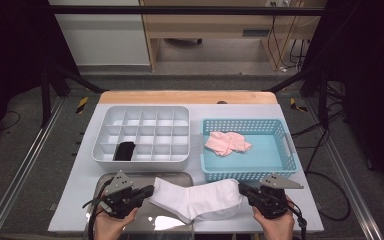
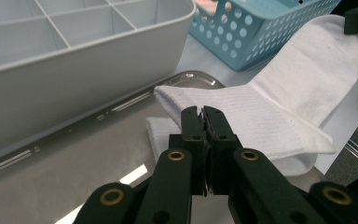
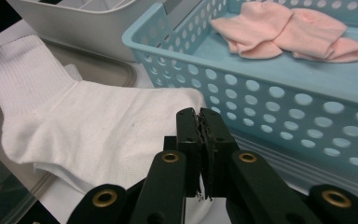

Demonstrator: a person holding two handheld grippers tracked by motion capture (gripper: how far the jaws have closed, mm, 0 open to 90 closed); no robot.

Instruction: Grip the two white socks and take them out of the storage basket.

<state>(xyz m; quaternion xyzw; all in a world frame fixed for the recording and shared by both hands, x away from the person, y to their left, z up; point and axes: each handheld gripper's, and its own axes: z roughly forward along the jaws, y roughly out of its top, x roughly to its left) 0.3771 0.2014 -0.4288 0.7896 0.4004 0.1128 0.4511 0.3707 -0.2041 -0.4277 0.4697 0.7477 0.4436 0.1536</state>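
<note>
Both claws, left claw (image 1: 150, 190) and right claw (image 1: 242, 189), are pressed closed, empty, at opposite ends of the white sock (image 1: 196, 199).

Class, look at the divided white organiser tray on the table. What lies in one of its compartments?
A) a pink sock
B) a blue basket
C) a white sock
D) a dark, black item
D: in the high view a black item sits in a front-row compartment of the white organiser tray, while the pink socks lie in the blue basket and the white socks lie in front of the tray.
</note>
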